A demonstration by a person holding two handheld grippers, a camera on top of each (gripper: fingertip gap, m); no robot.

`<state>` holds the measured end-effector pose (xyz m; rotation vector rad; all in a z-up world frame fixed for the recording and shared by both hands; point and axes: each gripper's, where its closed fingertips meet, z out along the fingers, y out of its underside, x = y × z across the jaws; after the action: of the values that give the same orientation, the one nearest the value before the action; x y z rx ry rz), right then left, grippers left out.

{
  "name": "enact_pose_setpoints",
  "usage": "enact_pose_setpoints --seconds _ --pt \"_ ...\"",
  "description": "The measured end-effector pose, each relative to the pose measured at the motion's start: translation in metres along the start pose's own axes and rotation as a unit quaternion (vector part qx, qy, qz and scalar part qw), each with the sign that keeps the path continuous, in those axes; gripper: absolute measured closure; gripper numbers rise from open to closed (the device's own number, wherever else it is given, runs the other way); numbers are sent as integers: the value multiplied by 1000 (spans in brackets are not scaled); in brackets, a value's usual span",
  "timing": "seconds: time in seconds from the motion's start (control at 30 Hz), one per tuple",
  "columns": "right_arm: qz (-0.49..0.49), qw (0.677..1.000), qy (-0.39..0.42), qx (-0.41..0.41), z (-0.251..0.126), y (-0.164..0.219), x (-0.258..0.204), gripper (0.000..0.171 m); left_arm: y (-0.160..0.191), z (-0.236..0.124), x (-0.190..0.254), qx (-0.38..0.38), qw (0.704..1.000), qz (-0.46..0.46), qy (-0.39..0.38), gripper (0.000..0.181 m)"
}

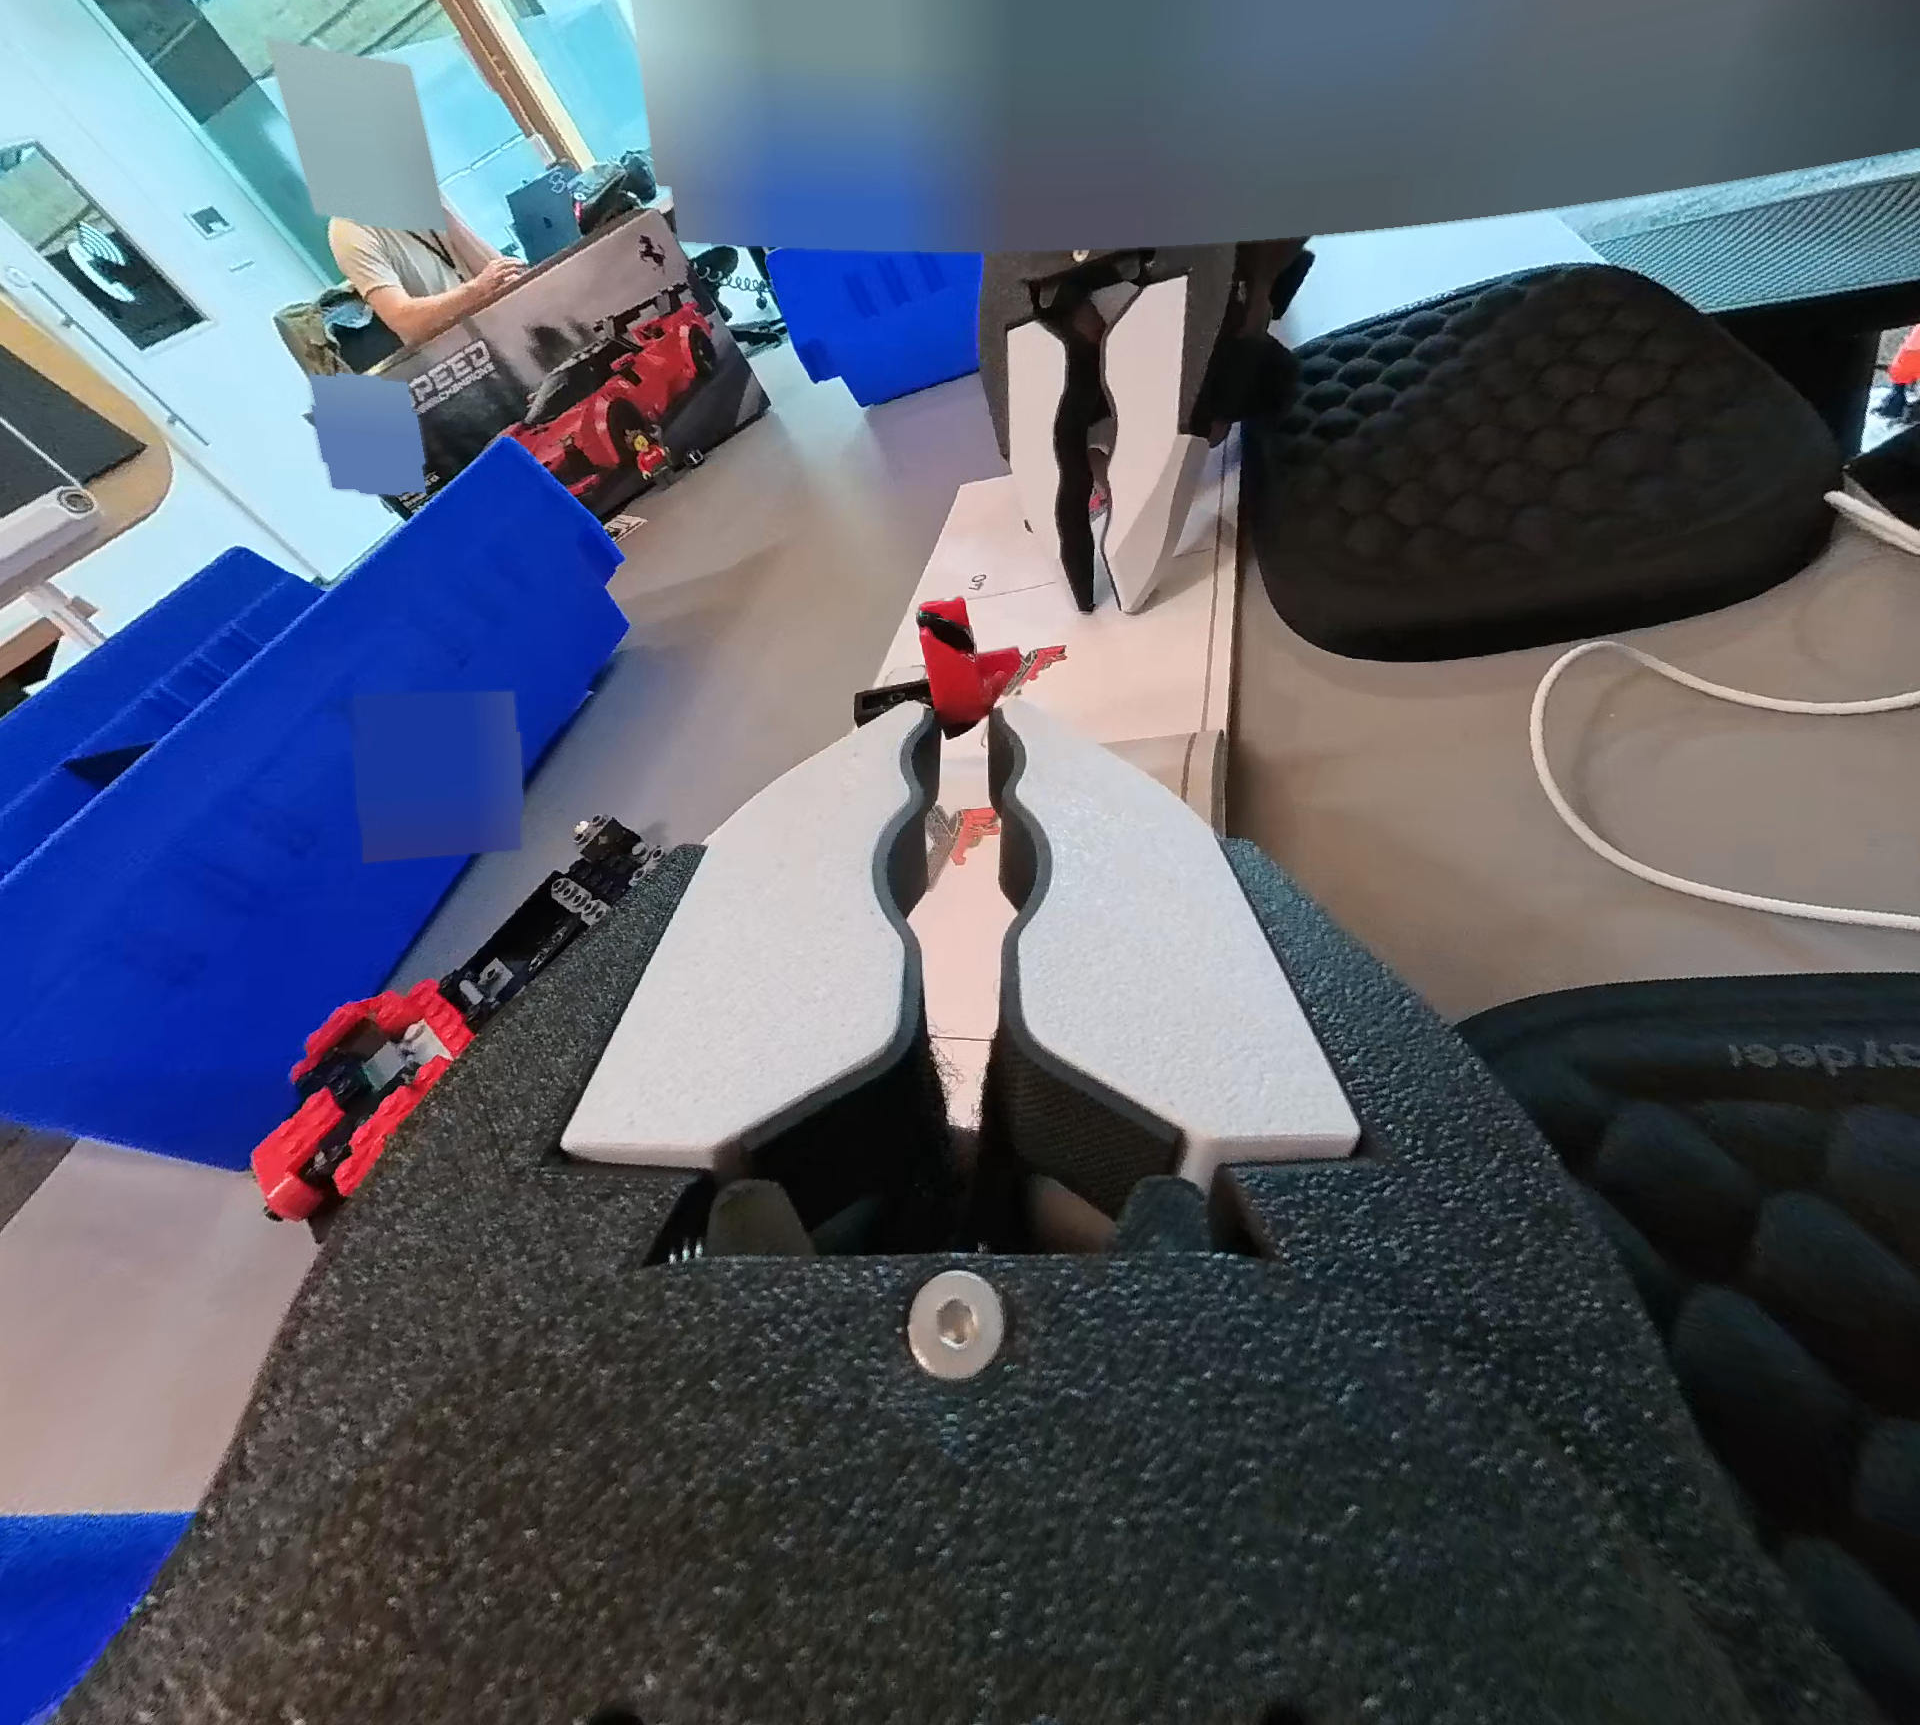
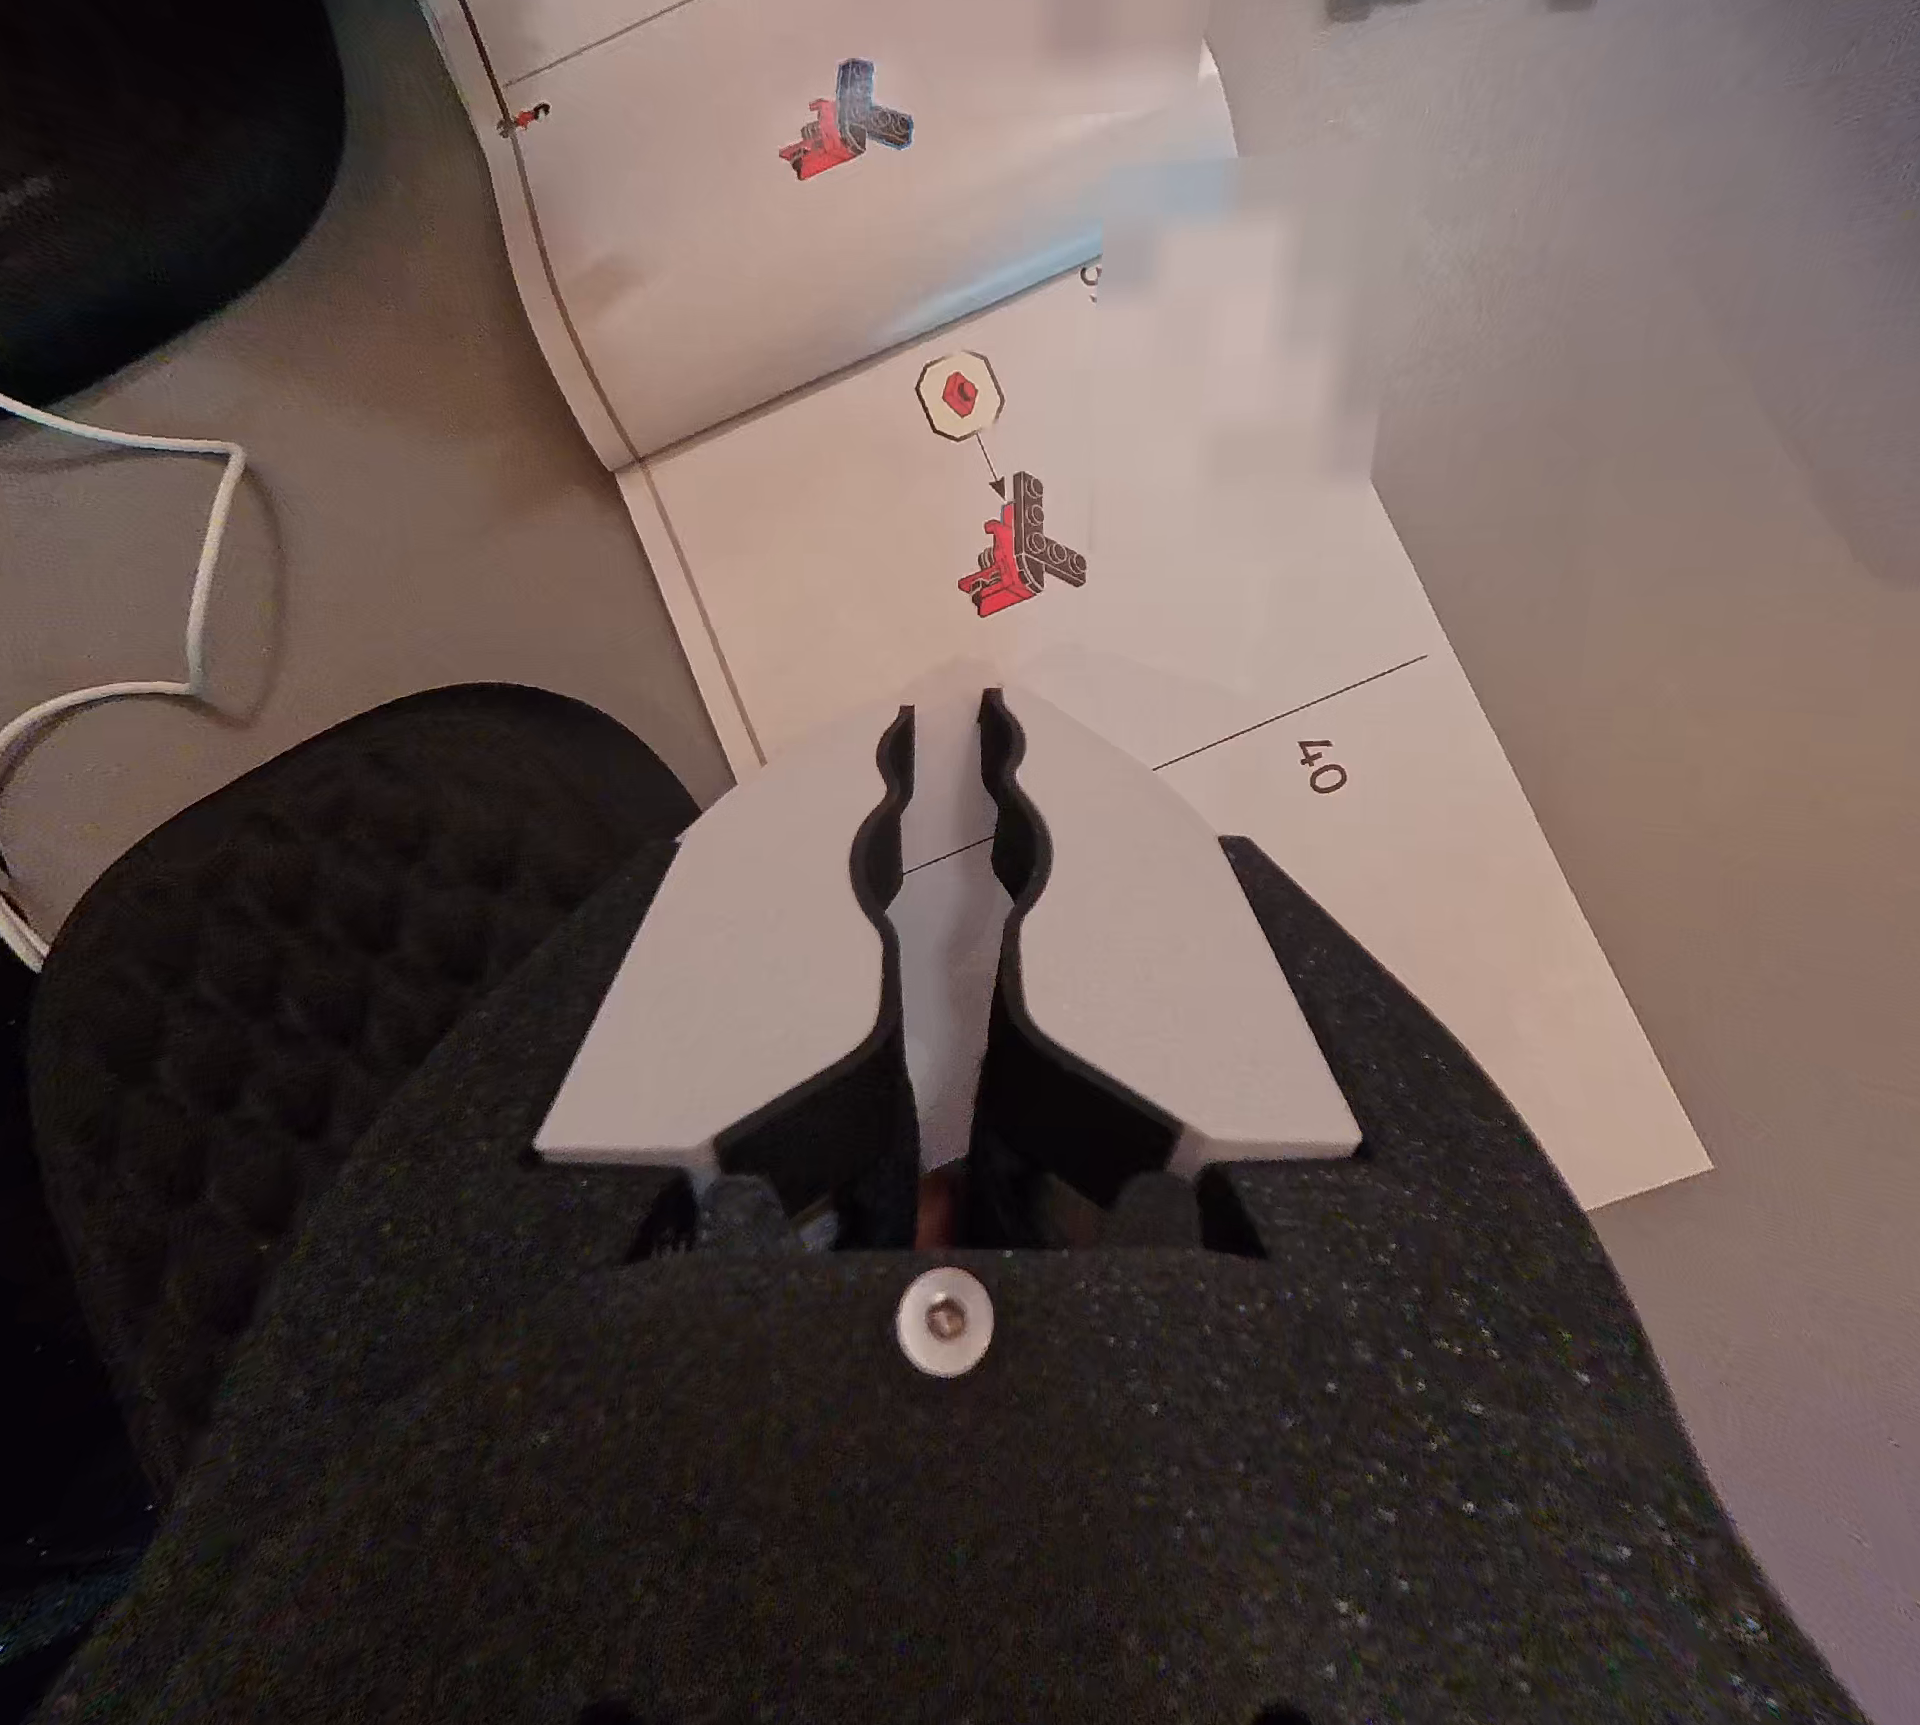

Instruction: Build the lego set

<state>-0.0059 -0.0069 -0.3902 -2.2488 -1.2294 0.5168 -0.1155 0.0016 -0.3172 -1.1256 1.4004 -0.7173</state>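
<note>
Left gripper (image 1: 958, 719) has its jaws clenched on a small red-and-black Lego sub-assembly (image 1: 961, 662), pinched right at the fingertips and held up over the instruction booklet (image 1: 1049, 626). Just left of it, on the table (image 1: 727, 595), lies the partly built red-and-black car chassis (image 1: 436, 1031), alongside blue parts bins (image 1: 260, 792). Farther off, right gripper (image 1: 1107, 574) hangs tips-down over the booklet; in its own view the jaws stand slightly parted with nothing between them, only the page showing through the gap. The page ahead of the right gripper (image 2: 948, 701) shows a small red piece going onto the same sub-assembly. Judgement: that piece is the next fetch; it isn't visible in either view. To do it well, keep the left grip steady with studs facing the right gripper, bring the piece in square, press straight down. Tip-only hold looks marginal, so the sub-assembly could pivot under load. Set box (image 1: 582, 387) stands at the back.
</note>
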Motion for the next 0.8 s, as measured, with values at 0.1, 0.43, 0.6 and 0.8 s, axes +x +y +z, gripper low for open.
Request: enact_pose_setpoints --seconds 0.1,0.43,0.6,0.8 --pt "-5 1000 15 -5 -1 0 3 154 0 0 0 0 1000 -2 1 173" --pt "3 1000 27 -14 -1 1 6 148 0 0 0 0 1000 -4 1 173" --pt "10 999 29 -13 -2 1 6 148 -1 0 -1 4 1000 -8 1 173" --pt "17 999 32 -8 -2 1 6 148 -1 0 0 7 1000 -6 3 173"
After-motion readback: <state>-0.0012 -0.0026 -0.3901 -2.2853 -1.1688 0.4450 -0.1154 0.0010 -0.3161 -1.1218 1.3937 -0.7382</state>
